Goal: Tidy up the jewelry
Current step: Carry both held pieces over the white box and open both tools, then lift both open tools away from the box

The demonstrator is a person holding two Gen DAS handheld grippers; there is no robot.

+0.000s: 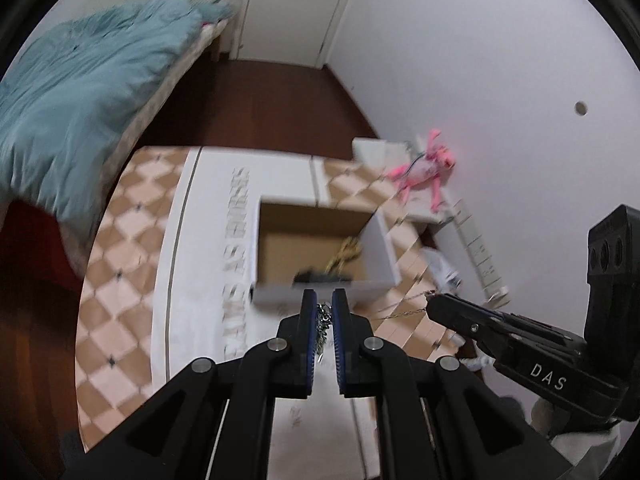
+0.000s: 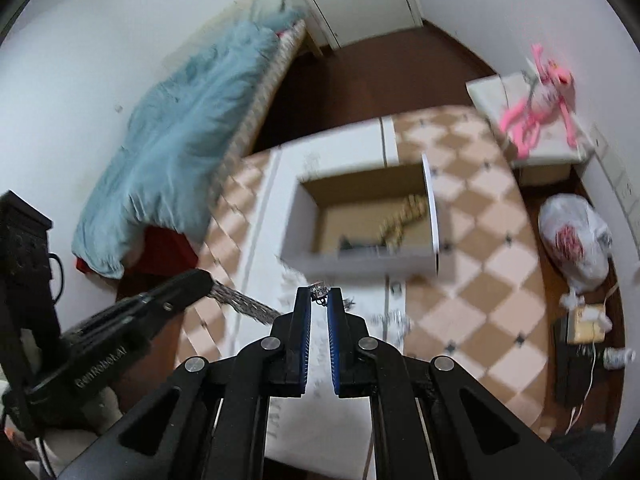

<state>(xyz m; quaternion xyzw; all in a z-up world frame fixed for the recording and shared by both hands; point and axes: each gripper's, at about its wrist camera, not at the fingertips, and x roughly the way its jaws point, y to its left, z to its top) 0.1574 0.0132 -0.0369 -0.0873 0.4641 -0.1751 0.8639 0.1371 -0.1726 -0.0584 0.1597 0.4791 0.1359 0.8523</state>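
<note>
Jewelry is partly sorted: a gold chain [image 1: 346,254] already lies in the box [image 1: 384,250], while a silver chain [image 1: 404,314] is held stretched between the clenched left gripper [image 1: 325,304] and right gripper [image 2: 319,300], just short of it.

— What kind of place was it?

— A bedroom in a home. A bed [image 1: 100,92] stood along one wall with a rumpled teal duvet [image 2: 188,140] heaped on it, and a white door [image 1: 296,8] closed off the far end.

— What else looked domestic?

— The floor [image 1: 260,104] was dark reddish wood. A table under a tan-and-cream checked cloth [image 2: 480,240] filled the foreground, with a pink plush toy [image 2: 536,108] lying on a small white stand [image 2: 492,88] by the plain white wall [image 1: 480,60]. A tied plastic bag [image 2: 576,236] sat on the floor beside the table.
</note>
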